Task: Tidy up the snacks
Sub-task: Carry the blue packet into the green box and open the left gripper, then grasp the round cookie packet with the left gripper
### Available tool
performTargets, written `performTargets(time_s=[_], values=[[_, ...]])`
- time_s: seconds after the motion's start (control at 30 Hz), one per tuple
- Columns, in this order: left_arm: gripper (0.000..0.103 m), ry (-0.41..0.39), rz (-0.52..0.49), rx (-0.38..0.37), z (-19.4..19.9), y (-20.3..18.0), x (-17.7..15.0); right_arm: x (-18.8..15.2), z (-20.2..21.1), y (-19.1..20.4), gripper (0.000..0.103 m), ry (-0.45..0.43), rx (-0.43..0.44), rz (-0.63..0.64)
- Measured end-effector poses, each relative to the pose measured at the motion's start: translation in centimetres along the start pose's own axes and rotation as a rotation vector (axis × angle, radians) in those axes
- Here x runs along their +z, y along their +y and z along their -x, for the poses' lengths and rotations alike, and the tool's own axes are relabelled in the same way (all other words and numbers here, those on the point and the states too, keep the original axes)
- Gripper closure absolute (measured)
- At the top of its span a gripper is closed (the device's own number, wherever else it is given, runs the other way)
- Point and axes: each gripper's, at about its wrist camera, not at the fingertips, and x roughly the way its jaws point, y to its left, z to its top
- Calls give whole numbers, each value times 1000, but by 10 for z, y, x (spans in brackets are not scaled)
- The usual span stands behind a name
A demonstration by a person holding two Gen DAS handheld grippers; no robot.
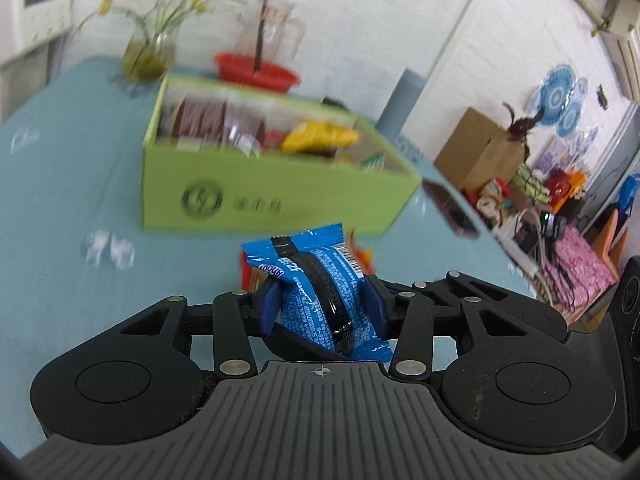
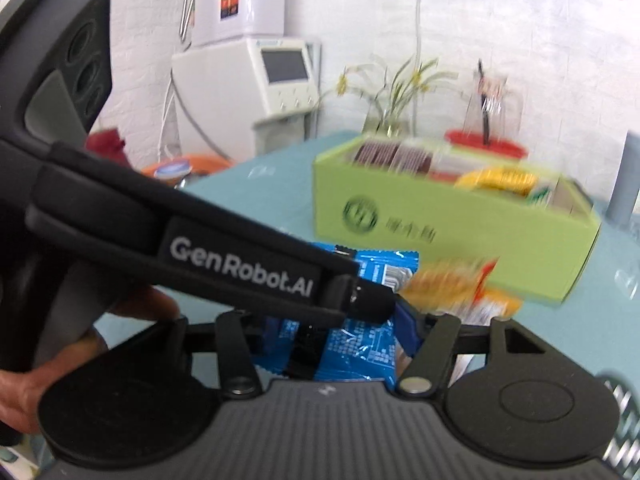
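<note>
Snacks partly fill the green box; both grippers' fingers clench one blue packet; orange packets remain on the desk.

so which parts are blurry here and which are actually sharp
Left wrist view: the blue snack packet between the jaws is crisp, while the green box and plant behind are smeared by motion blur. Right wrist view: the left gripper crossing the frame reads clearly, while the green box and orange packet streak; fisheye bends both edges.
</note>
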Motion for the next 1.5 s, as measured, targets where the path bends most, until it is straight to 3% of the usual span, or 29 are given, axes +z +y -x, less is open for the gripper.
performTargets(time_s=[0.2,0.37,0.47,0.57,0.6,0.67,0.8,0.87,0.97,1.07,1.23,1.37,1.5], values=[[79,-58,-41,0,-45,-4,95,68,-41,-59,35,-73,-35,41],[80,2,-47,52,-116,19,146,106,-112,-104,32,45,-8,39],[78,51,-16,59,-148,38,148,105,-146,-117,32,126,9,33],[72,56,-13,50,-159,46,141,98,-157,-121,30,134,17,31],[68,49,-8,37,-159,47,140,95,-158,-122,29,120,11,35],[47,32,4,9,-154,47,142,91,-144,-113,23,103,-7,37],[40,-79,-16,-2,-109,29,144,96,-105,-110,15,-3,-39,46],[24,-150,-45,-3,-77,16,138,93,-67,-98,12,-70,-70,71],[19,-209,-70,10,-33,3,110,71,-12,-80,11,-139,-81,81],[19,-153,-35,23,-15,4,65,31,15,-64,11,-91,-53,50],[26,32,93,0,-25,22,-9,-38,16,-46,11,107,19,-55],[27,85,193,28,-26,36,-37,-49,7,-40,11,125,-5,-86],[27,82,187,90,-18,39,-44,-47,-1,-31,11,142,25,-103]])
